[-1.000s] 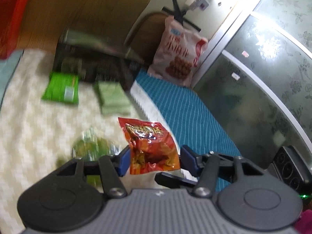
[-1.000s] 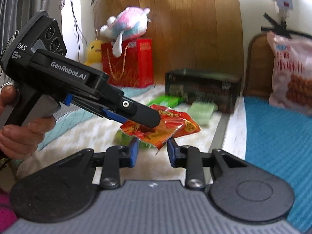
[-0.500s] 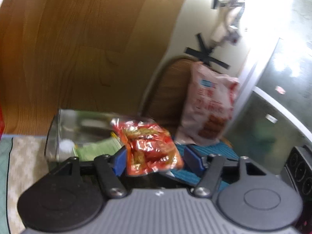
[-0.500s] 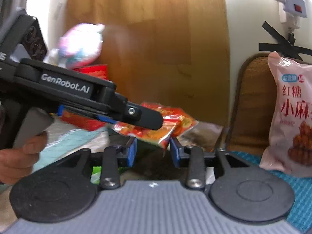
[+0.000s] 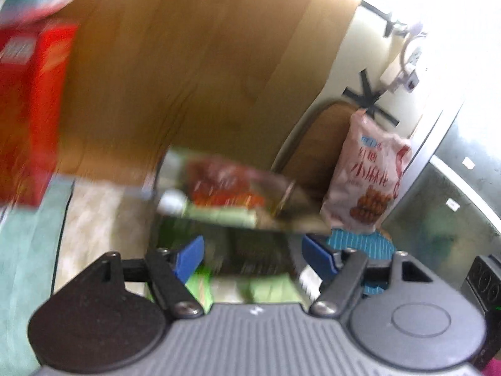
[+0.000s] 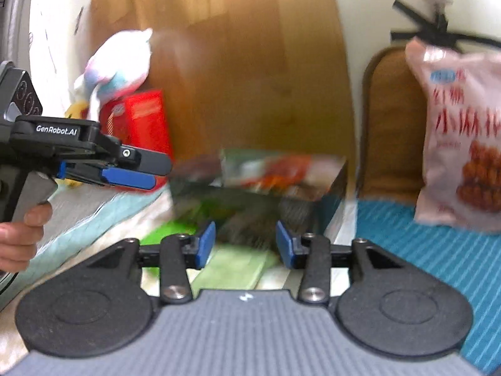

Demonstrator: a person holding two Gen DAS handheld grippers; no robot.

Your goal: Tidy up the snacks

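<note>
The red-orange snack bag (image 5: 225, 188) lies blurred in the top of the dark storage box (image 5: 256, 250), on other packets; it also shows in the right wrist view (image 6: 275, 172). My left gripper (image 5: 253, 258) is open and empty, just in front of the box. My right gripper (image 6: 245, 249) is open and empty, also facing the box (image 6: 300, 206). The left gripper shows in the right wrist view (image 6: 131, 172), left of the box. Green packets (image 6: 231, 266) lie on the cream cloth below my right fingers.
A large pink snack bag (image 6: 460, 144) leans against the wall at the right on a teal striped mat (image 6: 438, 244). A red box (image 6: 141, 131) with a plush toy (image 6: 119, 65) on it stands at the left. A wooden board (image 5: 188, 72) is behind the storage box.
Both grippers held the red-orange snack bag and carried it up over the box. Now both have opened and the bag lies in the box. Both views are blurred by motion.
</note>
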